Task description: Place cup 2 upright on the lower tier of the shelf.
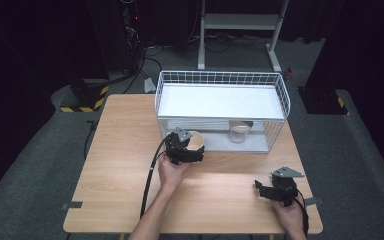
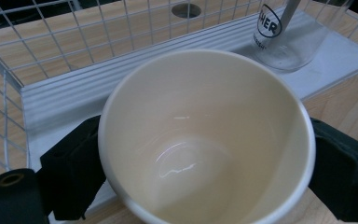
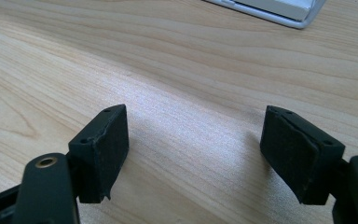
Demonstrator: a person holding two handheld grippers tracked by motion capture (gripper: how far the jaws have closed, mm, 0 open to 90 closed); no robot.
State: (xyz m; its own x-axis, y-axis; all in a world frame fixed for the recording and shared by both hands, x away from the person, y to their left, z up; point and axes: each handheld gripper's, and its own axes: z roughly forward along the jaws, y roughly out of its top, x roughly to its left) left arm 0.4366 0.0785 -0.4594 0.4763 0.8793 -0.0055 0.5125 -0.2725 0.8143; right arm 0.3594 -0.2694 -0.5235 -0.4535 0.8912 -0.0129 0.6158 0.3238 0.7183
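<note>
While clamped between the jaws of the left gripper point(image 1: 192, 148), cream cup point(image 2: 205, 140) held at the near open edge of the wire rack point(image 1: 280, 90), left of the clear jar point(image 2: 291, 39) on its lower shelf. Right gripper point(image 3: 193, 154) parked near right on the table point(image 1: 115, 150), jaws apart, empty. Likely risk: rim striking the wire frame, or nudging the jar if carried right.

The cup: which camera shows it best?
The left gripper view: the cup is close up, its empty cream inside plain, held between the black jaws. The high view shows it small, by the rack.
</note>
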